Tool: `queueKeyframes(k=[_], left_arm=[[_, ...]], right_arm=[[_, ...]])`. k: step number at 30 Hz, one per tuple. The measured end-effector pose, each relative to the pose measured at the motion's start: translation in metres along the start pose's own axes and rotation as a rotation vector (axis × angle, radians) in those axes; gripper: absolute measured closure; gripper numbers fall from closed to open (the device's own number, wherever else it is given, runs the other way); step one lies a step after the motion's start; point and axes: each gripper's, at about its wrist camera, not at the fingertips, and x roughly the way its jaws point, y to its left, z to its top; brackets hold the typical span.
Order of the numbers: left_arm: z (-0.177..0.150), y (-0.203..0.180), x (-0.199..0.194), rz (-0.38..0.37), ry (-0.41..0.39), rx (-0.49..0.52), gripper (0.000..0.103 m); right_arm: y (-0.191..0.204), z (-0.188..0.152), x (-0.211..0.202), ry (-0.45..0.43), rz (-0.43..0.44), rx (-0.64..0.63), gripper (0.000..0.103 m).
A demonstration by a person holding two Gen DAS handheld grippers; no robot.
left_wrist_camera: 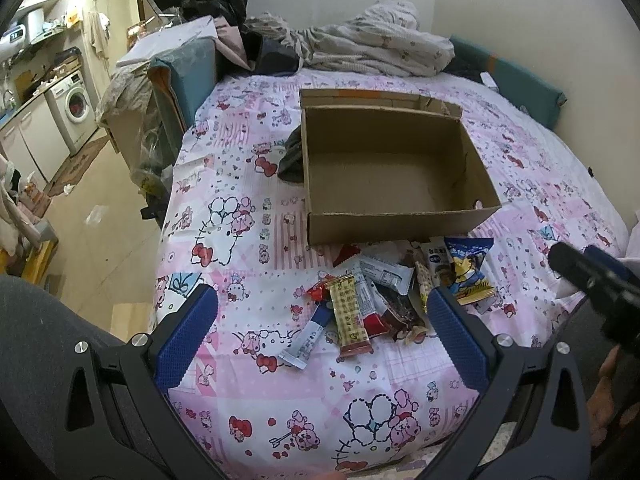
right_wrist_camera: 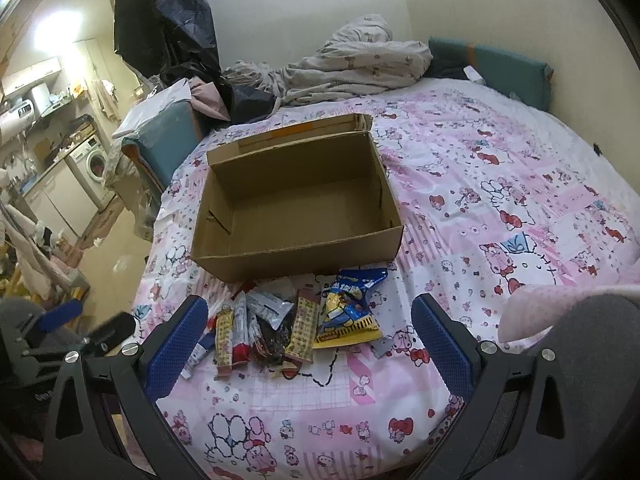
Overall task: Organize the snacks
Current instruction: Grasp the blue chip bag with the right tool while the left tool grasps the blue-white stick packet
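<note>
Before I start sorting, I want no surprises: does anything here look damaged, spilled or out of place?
Nothing is spilled. The snack packets lie in a loose heap on the bedsheet, in front of the cardboard box, which is empty; its near rim is ragged. Both tongs, left and right, are open and hold nothing.

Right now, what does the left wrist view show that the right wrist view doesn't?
Only the left wrist view shows the dark cloth tucked against the cardboard box's left wall, and the right claw's black tip at the picture's right edge. Only the right wrist view shows the small grey wrapper lying apart to the right of the snack pile, and part of the left claw at the picture's left edge. Both show the empty cardboard box, the snack pile in front of it, the blue-and-yellow snack bag, and open claws.
</note>
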Motion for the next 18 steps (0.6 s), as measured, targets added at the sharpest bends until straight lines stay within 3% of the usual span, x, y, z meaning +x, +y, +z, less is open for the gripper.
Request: queueKeyframes(k=[6, 12, 18], left_arm=[[0.012, -0.001, 0.021, 0.011, 0.115, 0.020, 0.000], [0.026, 0.008, 0.057, -0.005, 0.291, 0.006, 0.000], [0.035, 0.018, 0.099, 0.014, 0.472, 0.066, 0.000]], right_arm=[[-0.011, 0.024, 0.014, 0.067, 0.030, 0.016, 0.000], [-0.032, 0.042, 0.049, 0.217, 0.051, 0.050, 0.000], [-0.048, 0.047, 0.085, 0.326, 0.071, 0.094, 0.000]])
